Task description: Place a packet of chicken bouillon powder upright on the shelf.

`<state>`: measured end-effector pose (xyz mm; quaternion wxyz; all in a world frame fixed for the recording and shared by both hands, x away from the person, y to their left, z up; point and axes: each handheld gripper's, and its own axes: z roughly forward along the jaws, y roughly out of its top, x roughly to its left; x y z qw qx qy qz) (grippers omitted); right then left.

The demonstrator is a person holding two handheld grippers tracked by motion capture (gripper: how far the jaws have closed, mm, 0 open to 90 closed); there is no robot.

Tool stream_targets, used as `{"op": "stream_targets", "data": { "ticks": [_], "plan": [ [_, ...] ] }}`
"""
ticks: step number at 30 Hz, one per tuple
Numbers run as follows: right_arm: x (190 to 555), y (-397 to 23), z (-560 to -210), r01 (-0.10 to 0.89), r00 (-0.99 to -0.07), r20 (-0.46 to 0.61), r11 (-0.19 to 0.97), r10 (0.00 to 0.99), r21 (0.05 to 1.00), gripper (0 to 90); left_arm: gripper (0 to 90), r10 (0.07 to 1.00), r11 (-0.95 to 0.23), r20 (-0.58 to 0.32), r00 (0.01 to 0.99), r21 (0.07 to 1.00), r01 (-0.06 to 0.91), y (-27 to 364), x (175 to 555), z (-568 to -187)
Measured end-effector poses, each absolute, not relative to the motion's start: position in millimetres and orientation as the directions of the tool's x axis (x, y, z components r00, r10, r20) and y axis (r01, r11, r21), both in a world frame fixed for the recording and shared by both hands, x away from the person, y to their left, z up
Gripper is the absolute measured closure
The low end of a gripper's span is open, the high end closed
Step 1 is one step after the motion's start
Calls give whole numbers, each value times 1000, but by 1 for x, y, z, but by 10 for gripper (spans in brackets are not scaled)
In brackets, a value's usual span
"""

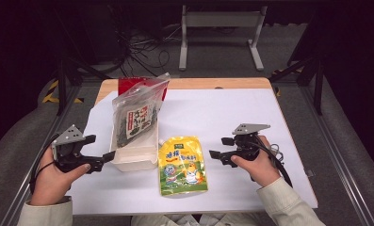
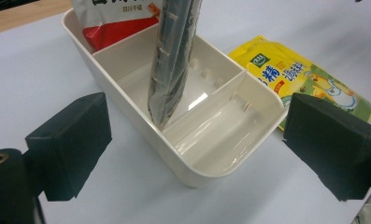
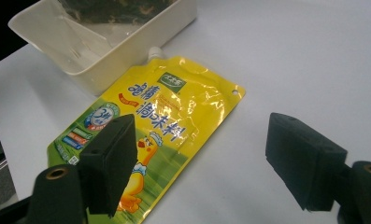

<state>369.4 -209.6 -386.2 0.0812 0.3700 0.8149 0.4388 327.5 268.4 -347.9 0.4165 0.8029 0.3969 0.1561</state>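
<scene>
Right gripper point(image 3: 199, 161): jaws spread wide with nothing between the pads; held just above the sheet, aimed at the yellow pouch; one pad sits over the pouch's lower printed edge in the right gripper view, contact not confirmed.
Left gripper point(image 2: 197, 142): jaws released and set wide; nothing clamped; the near end of the tray lies ahead of the gap, apart from both pads.
Yellow pouch point(image 1: 182, 165): lying flat on the white sheet, printed face up, spout end toward the tray; just beside the tray's near right corner; to the left of the right gripper in the high view.
Tray point(image 2: 127, 119): cream, divided into compartments; near compartment bare.
Clear bag point(image 1: 136, 115): dark contents; standing upright in the tray's middle compartment, leaning slightly.
Red packet point(image 2: 120, 32): in the far compartment, behind the clear bag.
White sheet point(image 1: 222, 113): covers the tabletop; wooden edge visible at the far side.
</scene>
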Motion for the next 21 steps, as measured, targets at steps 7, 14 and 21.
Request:
{"op": "stream_targets", "data": {
  "ticks": [7, 14, 21],
  "plan": [
    [378, -192, -400, 553, -718, 213, 357, 662, 753, 224, 82, 777, -334, -77, 625, 791, 512, 272, 324, -348],
    [385, -177, -415, 574, -716, 213, 388, 664, 721, 189, 98, 777, -323, -96, 622, 788, 525, 274, 319, -349],
    [389, -168, -427, 593, -712, 221, 402, 667, 698, 158, 96, 784, -317, -95, 613, 788, 527, 278, 317, -349]
  ]
}}
